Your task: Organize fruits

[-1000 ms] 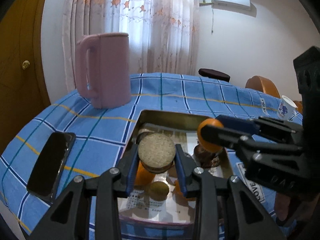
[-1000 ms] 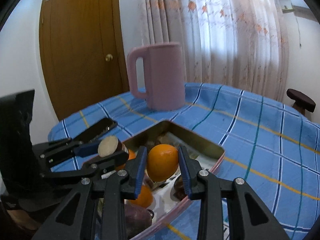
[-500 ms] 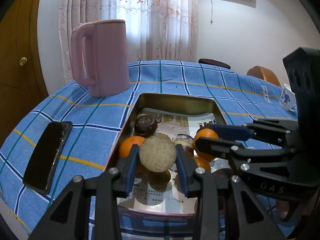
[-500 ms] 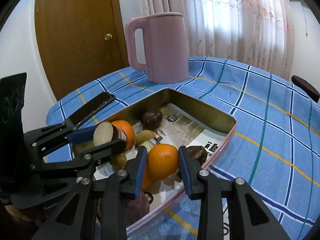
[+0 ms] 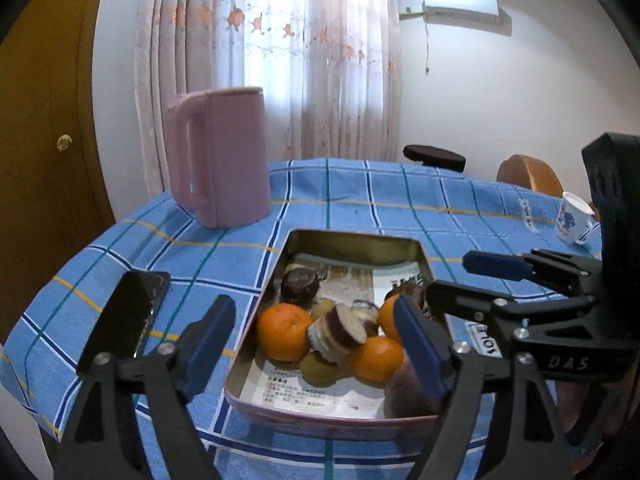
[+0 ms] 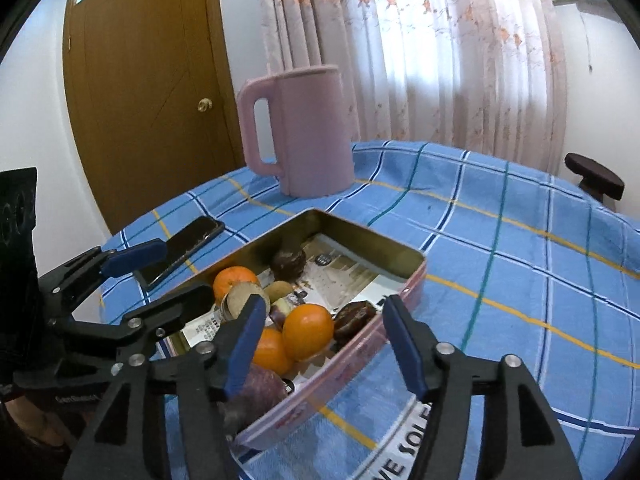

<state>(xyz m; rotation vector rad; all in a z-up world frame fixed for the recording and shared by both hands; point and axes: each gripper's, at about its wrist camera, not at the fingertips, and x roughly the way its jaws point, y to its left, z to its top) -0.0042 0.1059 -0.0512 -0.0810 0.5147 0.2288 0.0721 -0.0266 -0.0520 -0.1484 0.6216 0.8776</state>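
A metal tin (image 5: 352,238) (image 6: 360,236) lined with paper holds several fruits. My left gripper (image 5: 312,312) (image 6: 176,270) hangs over the tin's near end. Its jaws are opening, and a cut brown fruit piece (image 5: 340,332) (image 6: 240,300) lies loose below them on the pile. My right gripper (image 6: 324,308) (image 5: 456,278) is at the tin's right side. Its jaws are opening too, and an orange (image 6: 308,330) (image 5: 386,312) rests free between the pads. Two more oranges (image 5: 284,330) (image 5: 376,358), a dark round fruit (image 5: 298,284) (image 6: 288,262) and a kiwi (image 6: 278,290) also lie in the tin.
A tall pink jug (image 5: 224,160) (image 6: 308,132) stands behind the tin on the blue checked cloth. A black phone (image 5: 124,320) (image 6: 184,246) lies left of the tin. A small printed cup (image 5: 572,218) sits far right. A wooden door (image 6: 152,92) and a curtain are beyond the table.
Both grippers lowered their fruit into the tin, then opened. The cut fruit piece and the orange now lie loose on the pile, and both grippers have drawn back a little.
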